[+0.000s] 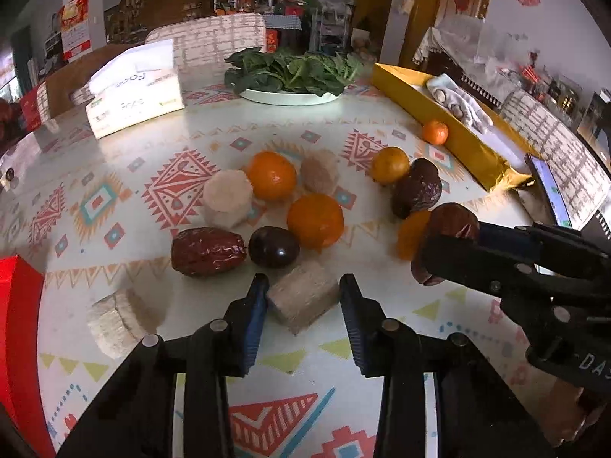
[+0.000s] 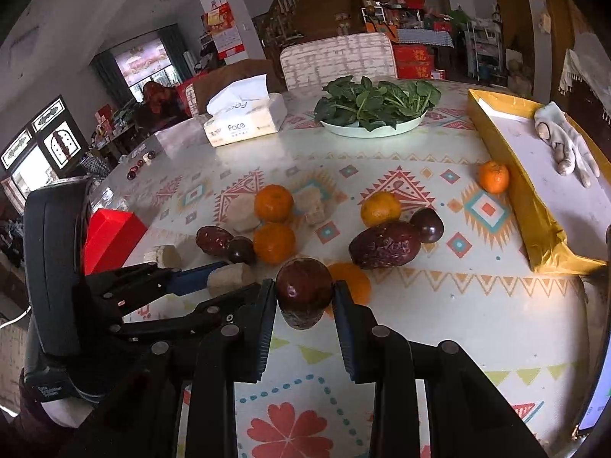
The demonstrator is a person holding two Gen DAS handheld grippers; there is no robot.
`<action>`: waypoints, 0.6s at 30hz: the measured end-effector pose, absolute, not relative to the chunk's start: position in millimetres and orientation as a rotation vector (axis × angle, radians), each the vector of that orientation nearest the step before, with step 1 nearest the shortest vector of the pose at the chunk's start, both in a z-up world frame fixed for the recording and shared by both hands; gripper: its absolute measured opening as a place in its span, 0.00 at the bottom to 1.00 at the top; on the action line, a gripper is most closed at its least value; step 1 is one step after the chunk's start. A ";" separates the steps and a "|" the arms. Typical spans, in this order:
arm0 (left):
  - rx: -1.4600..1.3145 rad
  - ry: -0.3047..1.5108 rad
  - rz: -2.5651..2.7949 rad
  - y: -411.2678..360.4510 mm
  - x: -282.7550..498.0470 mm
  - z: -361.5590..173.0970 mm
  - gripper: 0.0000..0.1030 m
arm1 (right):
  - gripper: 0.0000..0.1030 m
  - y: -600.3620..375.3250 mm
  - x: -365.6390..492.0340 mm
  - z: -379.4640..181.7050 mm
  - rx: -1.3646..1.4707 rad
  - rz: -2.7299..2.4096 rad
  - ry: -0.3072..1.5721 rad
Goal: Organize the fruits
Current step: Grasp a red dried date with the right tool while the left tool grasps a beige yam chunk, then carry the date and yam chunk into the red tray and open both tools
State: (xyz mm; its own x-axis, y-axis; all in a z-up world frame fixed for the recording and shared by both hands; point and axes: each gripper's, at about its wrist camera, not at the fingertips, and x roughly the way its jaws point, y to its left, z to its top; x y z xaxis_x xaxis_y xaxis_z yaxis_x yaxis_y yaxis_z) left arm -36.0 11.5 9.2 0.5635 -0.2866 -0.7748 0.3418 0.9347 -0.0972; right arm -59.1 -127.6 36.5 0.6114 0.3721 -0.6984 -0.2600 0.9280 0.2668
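My left gripper (image 1: 301,297) stands around a beige sugarcane piece (image 1: 303,297); its blue pads touch or nearly touch it. It also shows in the right wrist view (image 2: 214,286), where the piece (image 2: 231,278) sits between its fingers. My right gripper (image 2: 304,297) is shut on a dark red jujube (image 2: 303,292), also seen from the left wrist view (image 1: 445,240). Oranges (image 1: 315,221), another jujube (image 1: 206,250), a dark plum (image 1: 273,246) and more sugarcane pieces (image 1: 227,202) lie on the table.
A yellow box (image 2: 534,213) with a white glove (image 2: 565,145) stands right, an orange (image 2: 493,177) beside it. A red box (image 2: 110,236) is left. A tissue pack (image 2: 244,118) and a plate of greens (image 2: 374,128) stand at the back.
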 end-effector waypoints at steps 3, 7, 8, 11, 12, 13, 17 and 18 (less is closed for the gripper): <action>0.026 0.878 -0.348 22.1 -38.1 15.6 0.36 | 0.32 -126.5 -58.6 35.0 0.137 0.362 0.829; -0.079 0.823 -0.313 53.5 -55.3 35.6 0.36 | 0.32 -125.1 -59.7 34.0 0.132 0.371 0.820; -0.120 0.807 -0.296 67.4 -63.6 40.8 0.36 | 0.32 -123.6 -60.5 33.7 0.129 0.377 0.817; -0.221 0.772 -0.237 109.7 -87.2 49.8 0.36 | 0.32 -119.2 -61.9 32.6 0.117 0.391 0.813; -0.241 0.767 -0.208 125.2 -93.8 51.7 0.36 | 0.32 -117.0 -62.8 32.1 0.112 0.398 0.812; -0.252 0.763 -0.176 137.8 -97.8 54.0 0.36 | 0.32 -114.4 -63.7 31.5 0.105 0.406 0.812; -0.284 0.719 -0.012 202.8 -123.7 65.7 0.36 | 0.32 -102.0 -64.6 32.4 0.094 0.416 0.834; -0.299 0.699 0.031 222.1 -132.3 68.9 0.36 | 0.32 -95.3 -66.0 35.4 0.089 0.422 0.842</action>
State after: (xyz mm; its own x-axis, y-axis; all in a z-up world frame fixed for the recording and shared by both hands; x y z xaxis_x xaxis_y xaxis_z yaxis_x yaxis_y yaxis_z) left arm -132.3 222.1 68.9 0.7669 -0.0711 -0.6379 -0.1279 0.9570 -0.2604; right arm -66.0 -95.3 35.4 0.5884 0.3964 -0.7047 -0.3267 0.9138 0.2413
